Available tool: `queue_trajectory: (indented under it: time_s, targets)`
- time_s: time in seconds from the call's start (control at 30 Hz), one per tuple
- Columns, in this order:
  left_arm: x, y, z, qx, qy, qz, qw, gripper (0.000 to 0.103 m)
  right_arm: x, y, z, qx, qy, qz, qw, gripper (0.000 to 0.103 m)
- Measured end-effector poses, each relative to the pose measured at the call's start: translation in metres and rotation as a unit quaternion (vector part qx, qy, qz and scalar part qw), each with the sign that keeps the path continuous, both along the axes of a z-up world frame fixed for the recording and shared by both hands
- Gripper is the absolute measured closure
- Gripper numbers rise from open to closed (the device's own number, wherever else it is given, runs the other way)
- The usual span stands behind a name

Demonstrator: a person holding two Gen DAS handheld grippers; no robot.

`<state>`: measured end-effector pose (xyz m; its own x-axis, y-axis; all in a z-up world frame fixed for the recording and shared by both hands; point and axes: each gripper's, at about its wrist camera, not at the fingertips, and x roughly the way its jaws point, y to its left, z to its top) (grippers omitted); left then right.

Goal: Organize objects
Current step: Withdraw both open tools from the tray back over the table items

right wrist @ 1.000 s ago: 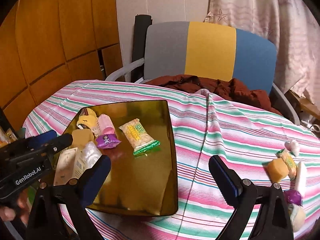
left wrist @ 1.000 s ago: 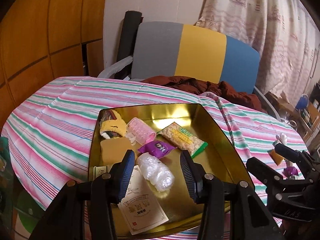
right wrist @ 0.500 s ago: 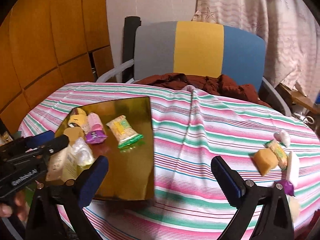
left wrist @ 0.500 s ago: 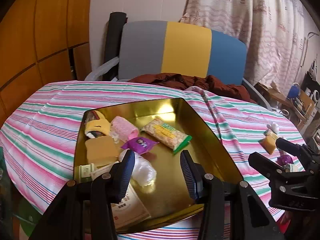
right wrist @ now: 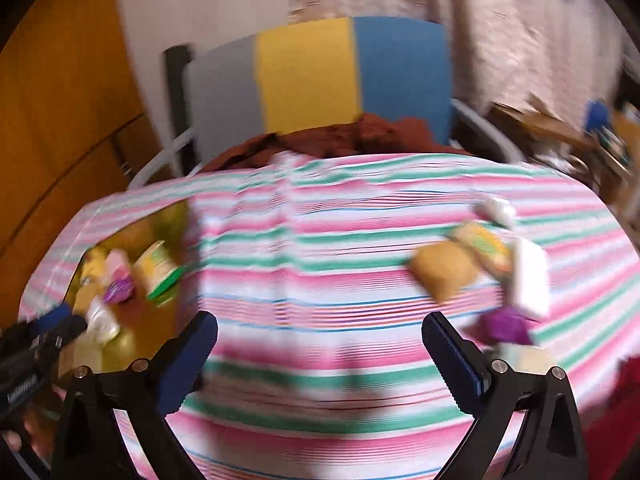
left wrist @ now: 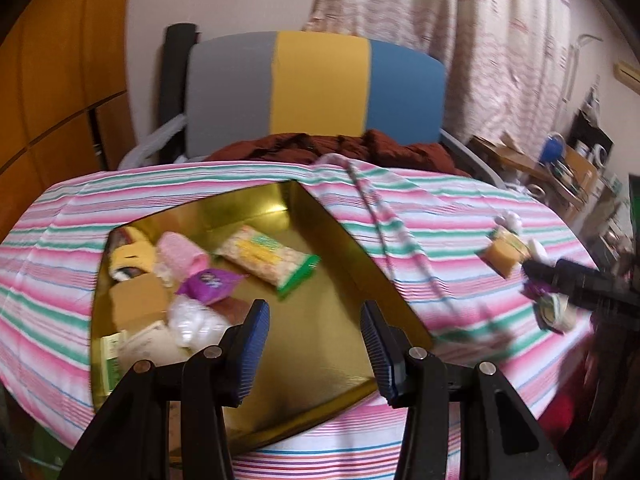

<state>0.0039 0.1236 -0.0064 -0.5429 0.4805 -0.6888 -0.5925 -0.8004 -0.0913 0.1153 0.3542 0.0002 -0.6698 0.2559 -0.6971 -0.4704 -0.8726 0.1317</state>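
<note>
A gold tray (left wrist: 320, 344) (right wrist: 132, 236) lies on the striped tablecloth and holds several snacks: a green-edged cracker pack (left wrist: 266, 258), a purple packet (left wrist: 208, 282), a pink roll (left wrist: 180, 254) and a clear bag (left wrist: 196, 320). My left gripper (left wrist: 314, 348) hovers open over the tray's near right part, empty. At the table's right lies a loose group: an orange-brown packet (right wrist: 444, 270) (left wrist: 500, 258), a white piece (right wrist: 528, 276) and a purple candy (right wrist: 504, 324). My right gripper (right wrist: 320, 354) is open over bare cloth left of that group. The right view is blurred.
A grey, yellow and blue chair (left wrist: 316, 88) with a brown garment (left wrist: 332, 148) stands behind the table. Wood panelling (left wrist: 60, 80) is at the left, a curtain (left wrist: 460, 40) at the right. A cluttered shelf (left wrist: 576, 168) sits at the far right.
Both grippers have swung to the right. The tray has slid left in both views, and the loose group at the table's right is now nearer the right gripper.
</note>
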Motion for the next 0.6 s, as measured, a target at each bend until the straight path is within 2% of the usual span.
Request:
queue_trajectory:
  time_s: [0.13,0.27,0.4,0.6]
  targets:
    - [0.011,0.02,-0.001,-0.003,-0.007,-0.039,0.9992,0.055,0.038,0.055,0.011,-0.015,0.018,-0.08,0.997,0.0]
    - [0.024,0.045,0.0,-0.004,-0.012,-0.084,0.9964,0.055,0.077,0.109,0.013,-0.05,0.036,-0.17,0.984,0.0]
    - [0.036,0.07,-0.001,-0.014,-0.018,-0.125,0.9919,0.055,0.104,0.143,0.009,-0.076,0.048,-0.222,0.971,0.0]
    - [0.051,0.113,-0.012,-0.033,-0.039,-0.182,0.982,0.055,0.135,0.175,-0.015,-0.203,0.126,-0.246,0.939,0.0]
